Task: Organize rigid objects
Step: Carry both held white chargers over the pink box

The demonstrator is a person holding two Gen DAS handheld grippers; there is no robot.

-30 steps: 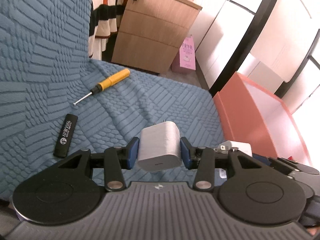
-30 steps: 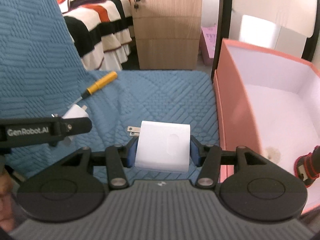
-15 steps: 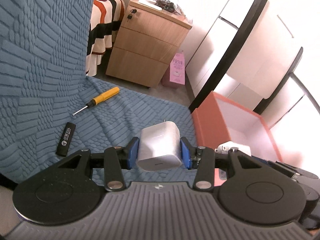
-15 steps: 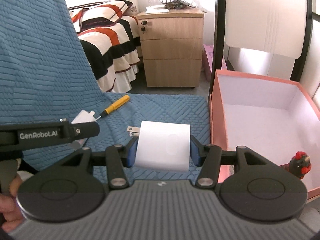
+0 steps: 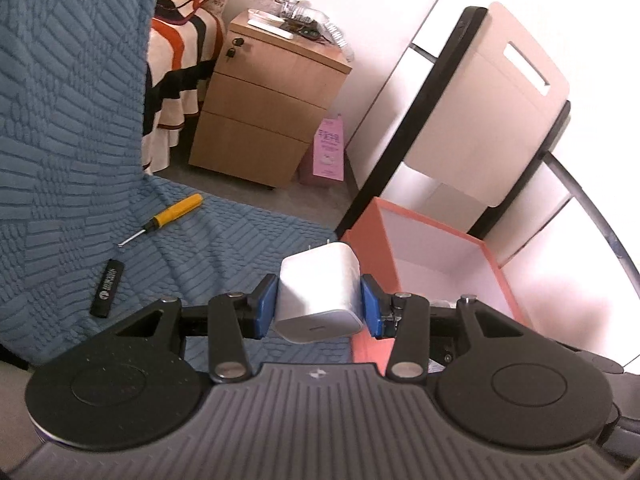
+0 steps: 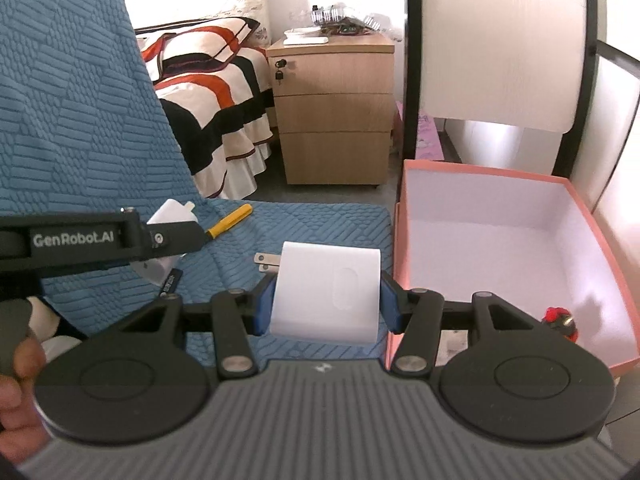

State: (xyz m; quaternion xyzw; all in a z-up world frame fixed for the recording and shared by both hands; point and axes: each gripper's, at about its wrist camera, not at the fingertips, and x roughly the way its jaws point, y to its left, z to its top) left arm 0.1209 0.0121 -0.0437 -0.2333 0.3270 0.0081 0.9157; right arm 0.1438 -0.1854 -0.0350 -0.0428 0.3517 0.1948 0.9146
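Note:
My left gripper [image 5: 319,306] is shut on a small white charger cube [image 5: 318,292], held above the blue quilted sofa seat [image 5: 224,240] beside the pink box [image 5: 370,248]. My right gripper [image 6: 325,298] is shut on a larger white power adapter [image 6: 326,292] with its prongs pointing left. In the right wrist view the left gripper [image 6: 176,236] shows from the side with its white charger cube [image 6: 172,216]. A yellow-handled screwdriver [image 5: 170,216] and a black USB stick [image 5: 107,288] lie on the seat. The pink box [image 6: 400,264] holds a small red and black toy [image 6: 560,320].
A wooden drawer cabinet [image 6: 334,112] stands behind the sofa, next to a striped bed [image 6: 212,92]. A white and black chair [image 6: 500,60] is behind the box. The sofa back [image 6: 72,100] rises at left. A person's hand [image 6: 16,392] grips the left tool.
Both grippers have risen with their chargers still held. The sofa seat, screwdriver and USB stick look farther below, and more of the pink box's inside shows.

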